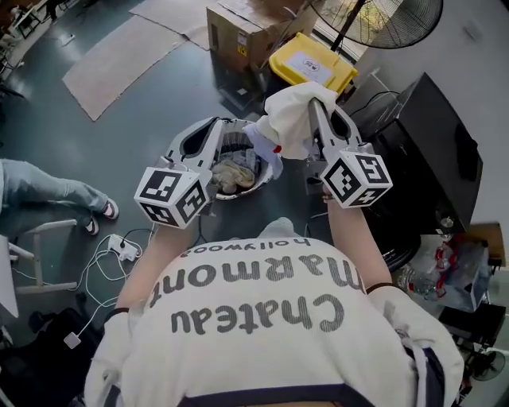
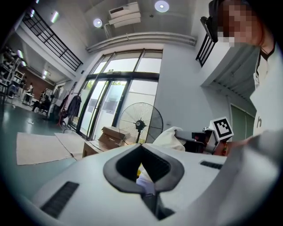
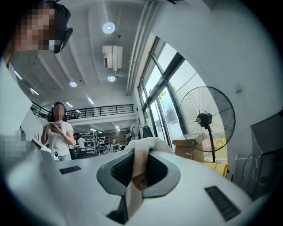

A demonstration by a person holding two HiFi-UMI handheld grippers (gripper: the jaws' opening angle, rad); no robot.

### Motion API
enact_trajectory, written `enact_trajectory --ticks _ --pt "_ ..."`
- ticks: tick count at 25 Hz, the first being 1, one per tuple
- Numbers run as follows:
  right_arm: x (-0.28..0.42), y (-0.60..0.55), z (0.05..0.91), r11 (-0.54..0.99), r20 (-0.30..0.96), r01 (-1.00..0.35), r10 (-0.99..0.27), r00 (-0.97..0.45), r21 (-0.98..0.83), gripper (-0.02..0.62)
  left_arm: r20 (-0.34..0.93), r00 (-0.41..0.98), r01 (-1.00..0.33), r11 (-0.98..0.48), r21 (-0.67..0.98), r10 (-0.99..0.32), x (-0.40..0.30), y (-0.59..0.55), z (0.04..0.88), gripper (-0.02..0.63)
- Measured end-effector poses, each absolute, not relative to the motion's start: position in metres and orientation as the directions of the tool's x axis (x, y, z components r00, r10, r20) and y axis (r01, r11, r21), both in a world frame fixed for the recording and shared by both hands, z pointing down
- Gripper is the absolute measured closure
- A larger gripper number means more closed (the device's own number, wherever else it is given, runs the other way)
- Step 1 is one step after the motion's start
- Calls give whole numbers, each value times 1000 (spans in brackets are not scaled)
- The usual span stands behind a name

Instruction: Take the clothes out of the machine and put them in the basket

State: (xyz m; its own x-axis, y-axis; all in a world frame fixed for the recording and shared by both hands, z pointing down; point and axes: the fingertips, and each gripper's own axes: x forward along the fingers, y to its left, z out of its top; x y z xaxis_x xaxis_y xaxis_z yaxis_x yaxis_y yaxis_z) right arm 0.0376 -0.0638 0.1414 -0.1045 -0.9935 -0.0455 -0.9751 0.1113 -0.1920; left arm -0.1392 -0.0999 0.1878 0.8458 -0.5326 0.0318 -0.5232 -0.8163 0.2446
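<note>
In the head view my right gripper (image 1: 316,105) is shut on a cream garment (image 1: 293,118), which bunches over its jaws above the basket. In the right gripper view a fold of that garment (image 3: 140,155) is pinched between the closed jaws of my right gripper (image 3: 137,176). A pale lilac part (image 1: 262,147) hangs from it toward my left gripper (image 1: 223,125). In the left gripper view, lilac cloth (image 2: 145,183) shows at the pinch of my left gripper (image 2: 148,187), whose jaws are closed. The round grey basket (image 1: 245,191) sits on the floor below both grippers, with beige clothes (image 1: 232,175) in it.
A yellow box (image 1: 312,63), a cardboard box (image 1: 246,28) and a standing fan (image 1: 382,20) are beyond the basket. A black cabinet (image 1: 429,151) stands at the right. Cables and a power strip (image 1: 119,246) lie at the left by a person's legs (image 1: 48,195).
</note>
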Motion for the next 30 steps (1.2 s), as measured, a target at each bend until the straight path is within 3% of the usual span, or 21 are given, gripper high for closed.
enact_trajectory --ticks 16,30 --pt "-26 -196 172 449 30 -870 -885 -464 -203 549 47 627 -754 -592 284 -777 -179 -190 211 598" --pt "-29 -271 316 594 293 -749 -690 -662 -294 549 200 398 -897 -334 289 -895 -179 -235 292 598"
